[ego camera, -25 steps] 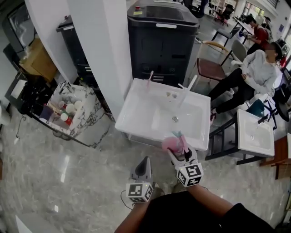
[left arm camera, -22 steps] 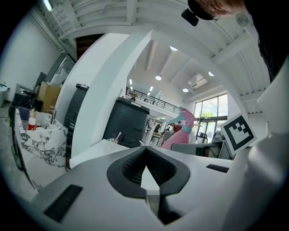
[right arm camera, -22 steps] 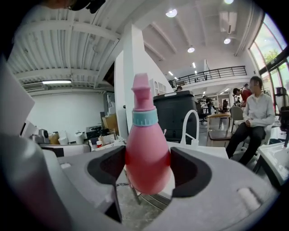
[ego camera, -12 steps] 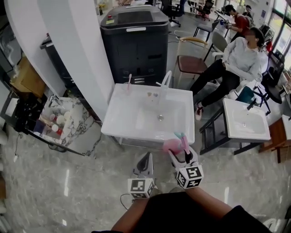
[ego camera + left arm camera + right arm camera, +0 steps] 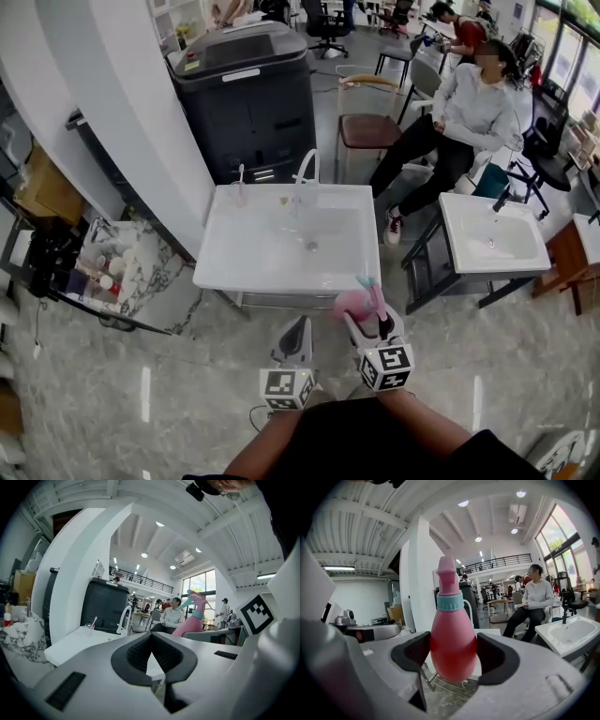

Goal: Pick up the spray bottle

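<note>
white sink [image 5: 272, 258] just ahead of both grippers. right gripper [image 5: 453, 656]: jaws clamped on the belly of the pink spray bottle [image 5: 354, 302], which is upright, off the floor, near the sink's front edge. left gripper [image 5: 151, 657]: jaws together, empty.

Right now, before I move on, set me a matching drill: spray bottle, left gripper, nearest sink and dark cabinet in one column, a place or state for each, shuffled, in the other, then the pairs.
Column one:
1. spray bottle
2. left gripper
3. nearest sink
4. dark cabinet

Column two:
A. beyond the sink, beside the white pillar
B. jaws together, nothing between them
C. clamped in the right gripper
D. just ahead of both grippers

Pairs: 1-C, 2-B, 3-D, 4-A.
</note>
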### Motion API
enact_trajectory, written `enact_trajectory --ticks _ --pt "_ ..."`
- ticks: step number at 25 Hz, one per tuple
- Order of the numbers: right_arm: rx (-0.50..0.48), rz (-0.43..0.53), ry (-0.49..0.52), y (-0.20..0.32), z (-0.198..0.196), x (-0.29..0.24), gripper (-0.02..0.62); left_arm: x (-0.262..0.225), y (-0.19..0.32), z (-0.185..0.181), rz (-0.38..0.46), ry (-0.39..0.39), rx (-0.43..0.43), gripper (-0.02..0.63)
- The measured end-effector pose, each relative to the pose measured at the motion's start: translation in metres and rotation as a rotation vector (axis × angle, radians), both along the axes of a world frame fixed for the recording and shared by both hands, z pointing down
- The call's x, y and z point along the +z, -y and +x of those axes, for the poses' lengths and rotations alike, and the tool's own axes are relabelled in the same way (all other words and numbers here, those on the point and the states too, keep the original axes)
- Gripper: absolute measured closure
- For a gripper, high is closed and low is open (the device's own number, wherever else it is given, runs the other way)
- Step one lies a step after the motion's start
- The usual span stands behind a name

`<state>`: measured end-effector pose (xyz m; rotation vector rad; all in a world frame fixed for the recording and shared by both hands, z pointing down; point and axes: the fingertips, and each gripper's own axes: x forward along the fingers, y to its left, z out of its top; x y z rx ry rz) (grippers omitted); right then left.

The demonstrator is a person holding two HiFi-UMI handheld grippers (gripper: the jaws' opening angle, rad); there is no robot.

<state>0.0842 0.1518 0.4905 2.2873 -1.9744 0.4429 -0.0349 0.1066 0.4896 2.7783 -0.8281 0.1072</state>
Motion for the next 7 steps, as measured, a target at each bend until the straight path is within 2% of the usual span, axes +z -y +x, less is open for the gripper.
enact_trajectory --ticks 7 --pt "0.063 -0.003 0.002 -0.013 0.046 -0.016 0.291 -0.015 0.001 0.029 0.008 0.015 0.019 0.589"
